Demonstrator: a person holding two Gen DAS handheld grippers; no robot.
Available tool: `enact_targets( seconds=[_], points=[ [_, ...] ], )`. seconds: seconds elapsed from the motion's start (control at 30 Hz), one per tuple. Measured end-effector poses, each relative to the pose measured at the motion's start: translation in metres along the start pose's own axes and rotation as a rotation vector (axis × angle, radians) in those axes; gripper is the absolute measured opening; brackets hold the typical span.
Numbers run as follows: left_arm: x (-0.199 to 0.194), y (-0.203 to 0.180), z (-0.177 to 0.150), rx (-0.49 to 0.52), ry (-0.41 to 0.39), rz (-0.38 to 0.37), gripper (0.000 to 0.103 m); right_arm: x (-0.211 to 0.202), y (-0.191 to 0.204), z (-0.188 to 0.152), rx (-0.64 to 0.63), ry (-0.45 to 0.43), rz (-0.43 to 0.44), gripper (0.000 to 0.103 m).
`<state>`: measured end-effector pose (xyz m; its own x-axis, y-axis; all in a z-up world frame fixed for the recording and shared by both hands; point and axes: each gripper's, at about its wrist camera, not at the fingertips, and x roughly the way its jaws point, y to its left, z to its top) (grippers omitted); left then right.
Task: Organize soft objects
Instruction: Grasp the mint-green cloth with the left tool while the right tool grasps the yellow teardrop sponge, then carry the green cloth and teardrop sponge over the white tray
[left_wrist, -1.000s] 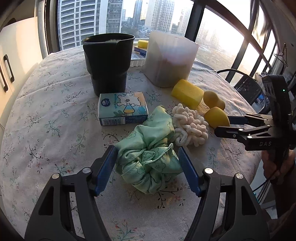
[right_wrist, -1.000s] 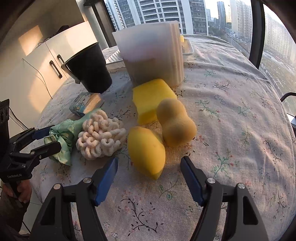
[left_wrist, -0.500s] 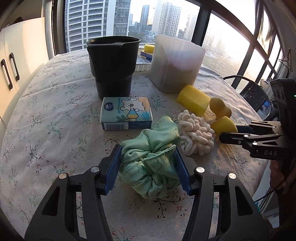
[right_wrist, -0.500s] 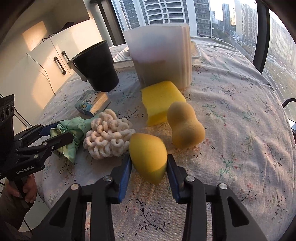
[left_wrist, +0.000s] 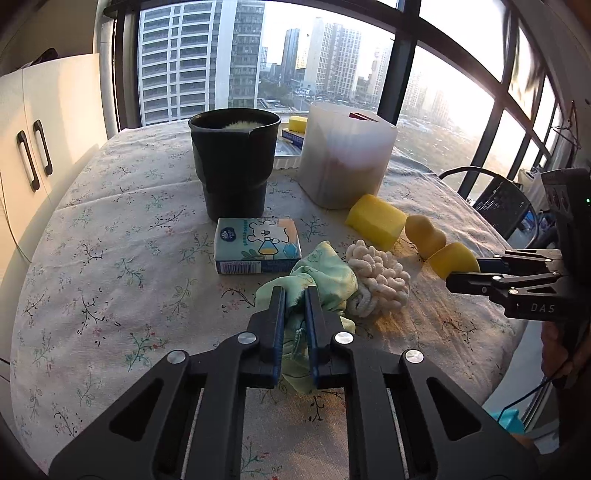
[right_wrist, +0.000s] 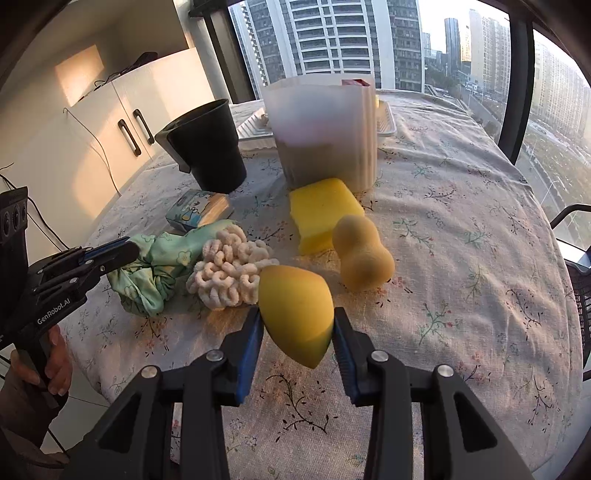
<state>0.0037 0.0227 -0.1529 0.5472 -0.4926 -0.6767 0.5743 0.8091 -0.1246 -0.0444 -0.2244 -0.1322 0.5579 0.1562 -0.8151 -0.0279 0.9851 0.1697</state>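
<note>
Two things are in your grips at once. Your left hand-held gripper (left_wrist: 295, 314) is squeezed almost shut on the green cloth (left_wrist: 325, 280), with only a thin bunch of fabric between the blue pads. Most of the cloth sits on the tabletop (left_wrist: 110, 258), touching the fluffy white scrunchie (left_wrist: 380, 282) beside it. Your right hand-held gripper (right_wrist: 297, 332) is closed partway on the yellow egg sponge (right_wrist: 295, 312), one pad on each side, with the pointed end sticking out toward you. It looks just off the tabletop, though that is hard to tell.

Now the job looks like lifting both and dropping them into a bin. The black bucket (left_wrist: 234, 168) and the white tub (left_wrist: 347, 162) stand side by side at the back. Something pale already sits in the bucket.

Lift the cloth slowly and straight up. It is floppy, so its loose end will hang down and may drag the scrunchie or bump the tissue pack (left_wrist: 256, 245). Raise it high enough for the tail to clear the rim.

Keep your squeeze on the egg sponge soft but steady. It is round and squishy, so it could pop out if you press too hard. Open only when it is over the bin.
</note>
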Motion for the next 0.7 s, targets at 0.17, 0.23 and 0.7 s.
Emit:
enact_targets(
  seconds=[0.17, 0.23, 0.7],
  points=[
    [-0.009, 0.002, -0.001, -0.004, -0.025, 0.022, 0.009, -0.010, -0.004, -0.003, 0.008, -0.016, -0.016, 0.040],
    [-0.014, 0.005, 0.000, -0.008, -0.028, 0.033, 0.009, -0.013, -0.006, -0.004, 0.012, -0.021, -0.026, 0.040],
    [-0.031, 0.043, 0.008, -0.037, -0.059, 0.174, 0.009, -0.024, -0.042, -0.002, 0.049, -0.026, -0.133, 0.040]
  ],
)
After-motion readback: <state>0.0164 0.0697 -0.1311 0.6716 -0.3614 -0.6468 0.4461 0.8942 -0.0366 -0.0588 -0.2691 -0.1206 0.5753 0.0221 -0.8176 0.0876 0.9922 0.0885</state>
